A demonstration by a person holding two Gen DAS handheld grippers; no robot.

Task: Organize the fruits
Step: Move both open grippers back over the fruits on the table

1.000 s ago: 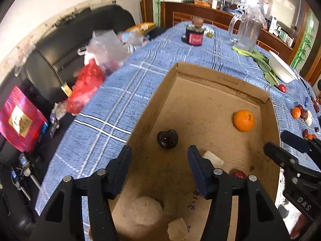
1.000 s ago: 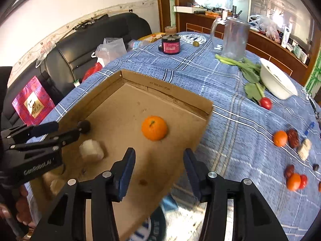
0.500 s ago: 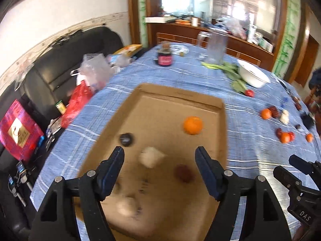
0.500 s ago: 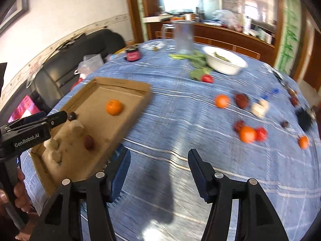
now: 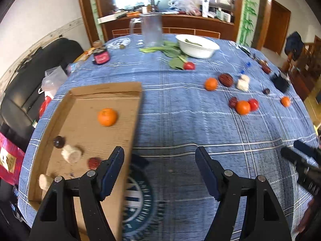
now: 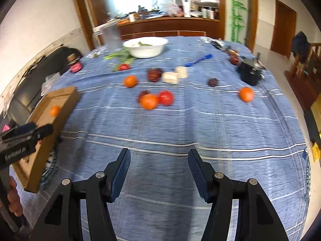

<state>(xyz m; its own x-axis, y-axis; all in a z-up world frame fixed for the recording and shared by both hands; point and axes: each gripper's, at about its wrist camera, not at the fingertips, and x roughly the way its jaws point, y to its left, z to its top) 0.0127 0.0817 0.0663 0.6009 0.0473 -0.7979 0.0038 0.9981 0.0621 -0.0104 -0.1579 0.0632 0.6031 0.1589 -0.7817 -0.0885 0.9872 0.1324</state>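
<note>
Both grippers, left (image 5: 159,169) and right (image 6: 158,170), have swung off the box (image 5: 84,120) with jaws empty and apart, now facing loose fruit (image 6: 149,101) mid-table, so another pickup looks next.

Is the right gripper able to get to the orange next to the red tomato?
Probably yes. The right gripper has open, empty jaws, and only bare blue tablecloth lies between it and the orange beside the tomato.
</note>
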